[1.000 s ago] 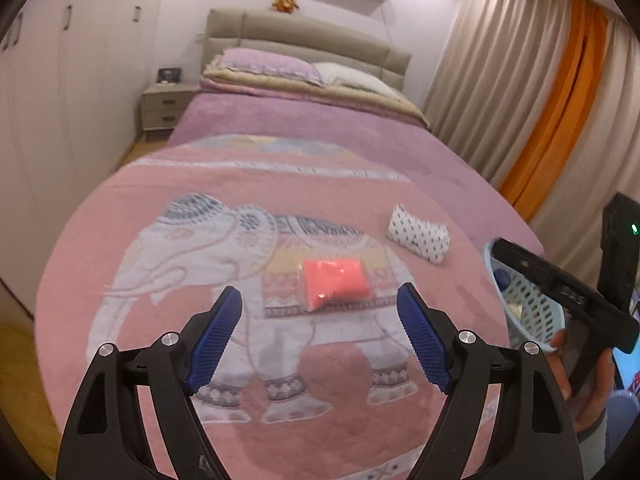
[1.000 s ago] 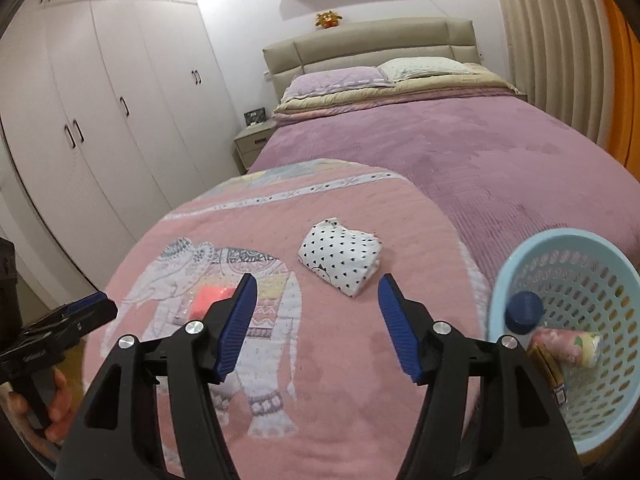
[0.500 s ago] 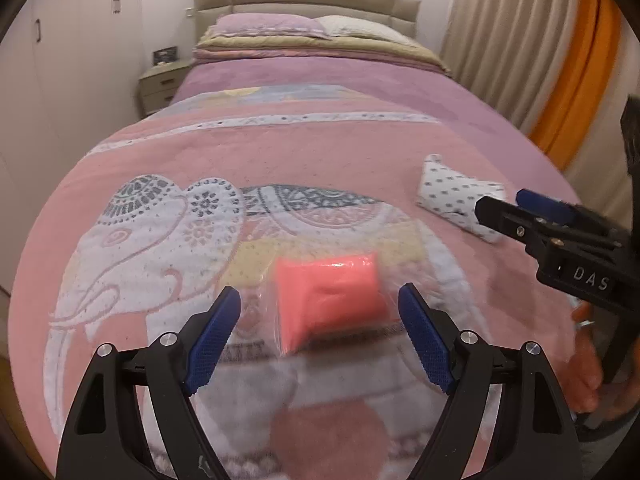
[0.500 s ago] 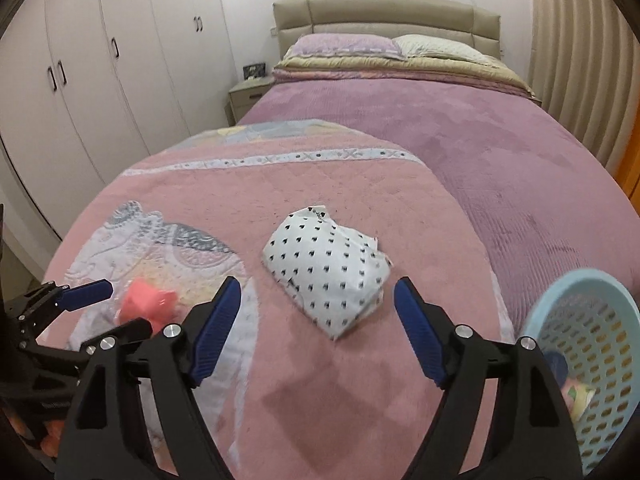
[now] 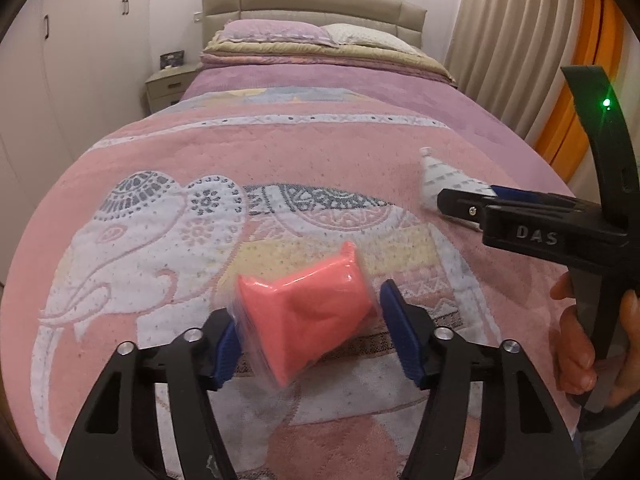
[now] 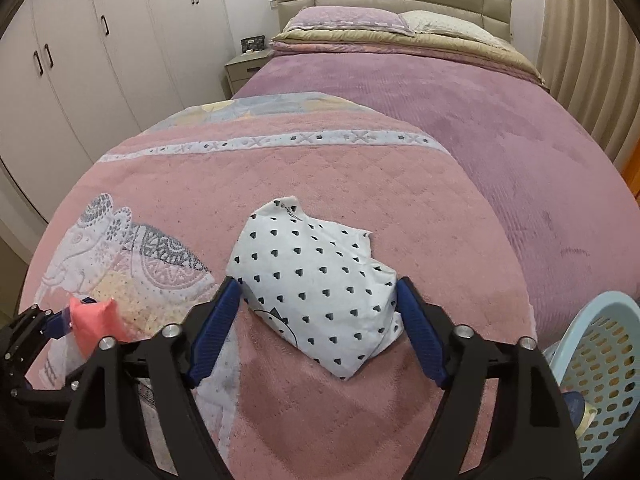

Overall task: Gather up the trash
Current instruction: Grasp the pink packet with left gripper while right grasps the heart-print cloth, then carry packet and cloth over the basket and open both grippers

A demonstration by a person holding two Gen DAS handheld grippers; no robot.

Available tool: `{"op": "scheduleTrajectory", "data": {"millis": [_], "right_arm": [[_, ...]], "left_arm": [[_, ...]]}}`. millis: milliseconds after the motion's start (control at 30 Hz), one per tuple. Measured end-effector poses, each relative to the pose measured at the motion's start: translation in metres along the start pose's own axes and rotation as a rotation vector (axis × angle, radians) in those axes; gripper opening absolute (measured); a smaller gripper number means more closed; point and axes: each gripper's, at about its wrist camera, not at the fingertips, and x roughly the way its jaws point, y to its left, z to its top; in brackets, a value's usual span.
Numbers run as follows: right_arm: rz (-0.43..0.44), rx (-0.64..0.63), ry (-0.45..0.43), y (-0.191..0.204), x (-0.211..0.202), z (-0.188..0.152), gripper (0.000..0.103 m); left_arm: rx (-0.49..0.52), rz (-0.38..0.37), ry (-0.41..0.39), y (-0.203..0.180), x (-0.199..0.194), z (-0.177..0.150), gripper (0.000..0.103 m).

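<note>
A pink plastic-wrapped packet (image 5: pixel 308 312) is held between the blue pads of my left gripper (image 5: pixel 312 336), tilted and lifted off the elephant blanket (image 5: pixel 168 216); it also shows in the right wrist view (image 6: pixel 94 322). A white packet with black hearts (image 6: pixel 316 292) lies on the blanket between the fingers of my right gripper (image 6: pixel 316 332), whose pads touch its sides. In the left wrist view the right gripper (image 5: pixel 480 200) covers part of that white packet (image 5: pixel 440 176).
A light blue perforated basket (image 6: pixel 600 364) with some trash inside stands at the right bed edge. Pillows (image 6: pixel 352 20) and headboard lie far ahead. White wardrobes (image 6: pixel 80 60) and a nightstand (image 6: pixel 244 68) are to the left. Curtains (image 5: pixel 520 40) hang on the right.
My left gripper moved onto the pink packet, shut on it and lifted it. My right gripper moved forward around the white heart packet and narrowed onto its sides.
</note>
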Motion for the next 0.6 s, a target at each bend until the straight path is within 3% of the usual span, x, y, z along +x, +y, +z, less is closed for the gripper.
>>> {"op": "scheduleTrajectory", "data": {"millis": [67, 133, 333, 600], "right_arm": [[0.004, -0.007, -0.009, 0.002, -0.001, 0.000, 0.053], [0.030, -0.016, -0.014, 0.003, -0.002, 0.000, 0.034], [0.008, -0.039, -0.051, 0.008, -0.007, -0.003, 0.014], [0.031, -0.010, -0.159, 0.009, -0.039, -0.019, 0.009]], "left_arm": [[-0.006, 0.000, -0.003, 0.000, -0.001, 0.000, 0.056], [-0.007, 0.004, -0.008, -0.001, -0.002, -0.001, 0.055], [-0.001, 0.015, -0.029, -0.001, -0.007, -0.002, 0.052], [0.003, -0.022, -0.077, 0.002, -0.017, -0.002, 0.052]]}}
